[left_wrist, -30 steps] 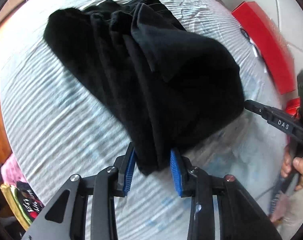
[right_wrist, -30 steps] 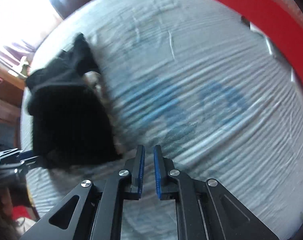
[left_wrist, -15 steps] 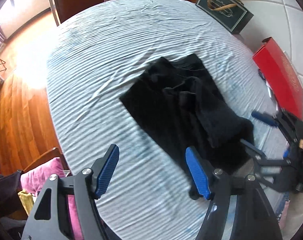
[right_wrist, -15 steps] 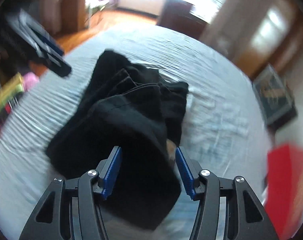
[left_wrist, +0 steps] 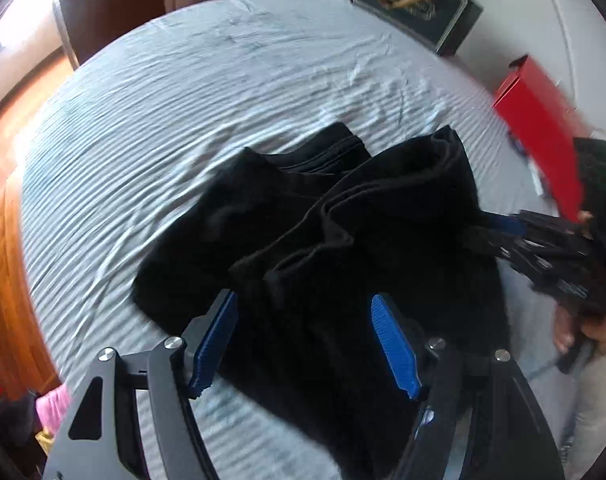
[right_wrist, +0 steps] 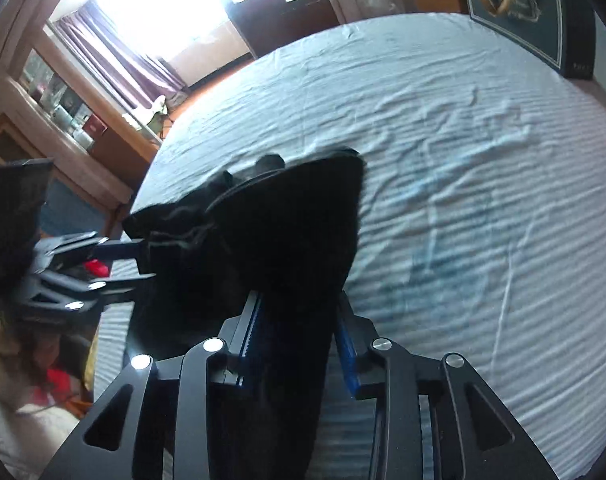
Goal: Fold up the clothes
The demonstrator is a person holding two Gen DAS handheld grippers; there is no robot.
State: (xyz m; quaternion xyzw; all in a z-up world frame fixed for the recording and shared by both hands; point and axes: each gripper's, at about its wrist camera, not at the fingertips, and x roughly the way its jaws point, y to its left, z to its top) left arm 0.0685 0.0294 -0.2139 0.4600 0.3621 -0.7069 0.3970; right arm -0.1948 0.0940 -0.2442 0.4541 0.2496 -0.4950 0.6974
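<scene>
Right gripper (right_wrist: 297,340) has moved onto the black garment (left_wrist: 303,240), fingers closing, pads half hidden.

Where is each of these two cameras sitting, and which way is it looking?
Left wrist view: rides the left gripper, looking down along its open blue-padded fingers at the black garment on the striped bedsheet; the right gripper and a hand show at right.
Right wrist view: rides the right gripper, whose jaws are closing with a black fold between them; the left gripper shows at left.
Shared: garment, bedsheet, dark framed picture beyond the bed.
</scene>
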